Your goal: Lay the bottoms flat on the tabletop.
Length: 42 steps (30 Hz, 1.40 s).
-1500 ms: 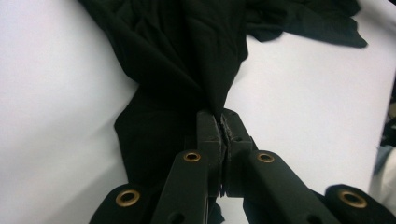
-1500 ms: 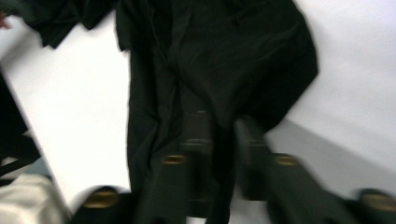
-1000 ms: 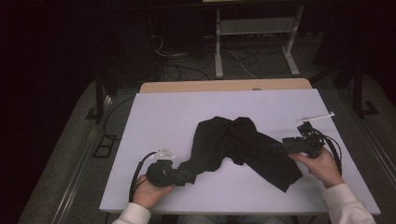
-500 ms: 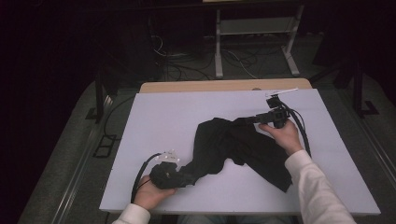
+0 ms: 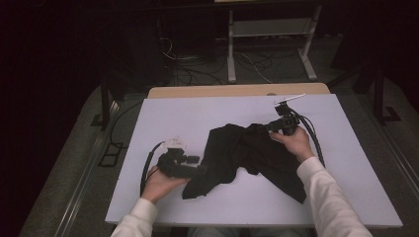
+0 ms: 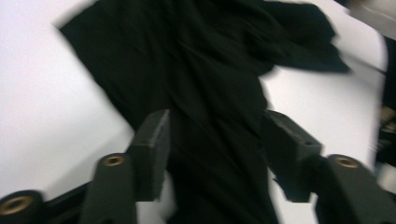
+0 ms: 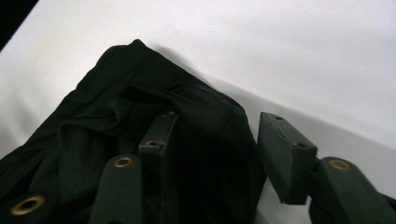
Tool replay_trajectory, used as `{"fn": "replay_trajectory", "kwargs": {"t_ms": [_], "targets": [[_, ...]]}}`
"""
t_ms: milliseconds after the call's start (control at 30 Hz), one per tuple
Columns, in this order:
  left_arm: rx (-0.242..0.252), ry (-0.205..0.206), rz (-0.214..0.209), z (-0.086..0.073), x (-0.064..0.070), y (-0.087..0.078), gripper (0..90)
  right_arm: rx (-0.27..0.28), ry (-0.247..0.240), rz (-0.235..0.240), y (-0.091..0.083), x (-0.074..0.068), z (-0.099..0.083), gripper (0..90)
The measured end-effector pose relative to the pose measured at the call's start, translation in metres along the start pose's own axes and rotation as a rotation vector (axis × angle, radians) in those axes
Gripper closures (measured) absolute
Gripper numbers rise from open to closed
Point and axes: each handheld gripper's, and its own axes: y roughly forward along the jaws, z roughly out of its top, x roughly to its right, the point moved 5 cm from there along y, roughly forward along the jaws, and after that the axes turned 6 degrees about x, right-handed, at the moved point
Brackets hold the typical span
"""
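A crumpled black cloth (image 5: 247, 153) lies across the middle of the white tabletop (image 5: 168, 118). My left gripper (image 5: 197, 167) is at the cloth's near-left end. In the left gripper view it (image 6: 217, 144) is open, with a band of the black cloth (image 6: 210, 84) running between its jaws. My right gripper (image 5: 267, 128) is at the cloth's far edge. In the right gripper view it (image 7: 217, 135) is open, and a bunched fold of the cloth (image 7: 140, 93) lies between and under its jaws.
A wooden table edge (image 5: 222, 91) shows beyond the white surface. On the dark floor behind stand a white metal frame (image 5: 269, 29) and loose cables (image 5: 197, 69). Bare white surface lies far left and near right (image 5: 356, 197) of the cloth.
My right gripper has moved from the cloth's right end away from me and leftward to its far edge. The left gripper has stayed at the near-left end.
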Motion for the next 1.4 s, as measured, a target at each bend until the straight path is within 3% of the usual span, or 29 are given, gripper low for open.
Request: {"fn": "replay_trajectory", "kwargs": {"t_ms": [167,333,433,567,633,800,867,900,933,967,1000,1033,1067,1200,1400], "targets": [[-0.007,-0.039,0.052,0.026,-0.033,0.029,33.8,0.005,0.015,0.018,0.001,0.002,-0.001,59.5],[-0.005,-0.068,0.097,0.037,-0.058,0.053,33.3,0.011,0.010,0.058,0.002,0.003,-0.005,82.9],[0.018,-0.078,0.092,0.045,-0.068,0.062,33.3,0.020,-0.009,0.074,0.001,0.003,-0.004,84.9],[0.030,-0.101,0.080,0.053,-0.081,0.078,33.3,0.071,-0.012,0.120,-0.004,0.000,0.005,85.2],[0.022,-0.118,0.085,0.056,-0.087,0.087,33.3,0.079,-0.030,0.119,-0.005,-0.002,0.011,85.3],[-0.018,-0.109,0.067,0.061,-0.094,0.110,33.9,0.103,-0.060,0.141,-0.009,-0.007,0.028,85.3],[-0.033,-0.103,0.068,0.061,-0.095,0.119,38.3,0.104,-0.060,0.152,-0.009,-0.009,0.034,85.4],[-0.030,-0.095,0.074,0.061,-0.095,0.122,46.6,0.112,-0.063,0.154,-0.009,-0.009,0.038,85.4],[-0.029,-0.099,0.065,0.060,-0.095,0.124,68.5,0.119,-0.062,0.162,-0.009,-0.010,0.044,85.4],[-0.039,-0.099,0.063,0.060,-0.095,0.126,68.5,0.119,-0.062,0.162,-0.009,-0.010,0.044,85.4],[-0.057,-0.088,0.085,0.059,-0.096,0.129,75.5,0.120,-0.062,0.165,-0.009,-0.010,0.046,85.4],[-0.051,-0.088,0.093,0.060,-0.097,0.128,84.7,0.123,-0.058,0.167,-0.009,-0.010,0.050,85.4],[-0.032,-0.103,0.096,0.062,-0.098,0.125,88.1,0.124,-0.057,0.165,-0.009,-0.009,0.053,85.5],[0.027,-0.110,0.129,0.076,-0.100,0.111,89.7,0.129,-0.073,0.158,-0.014,-0.009,0.064,85.4],[0.082,-0.085,0.138,0.097,-0.094,0.091,89.9,0.171,-0.110,0.156,-0.029,-0.016,0.084,85.6]]}}
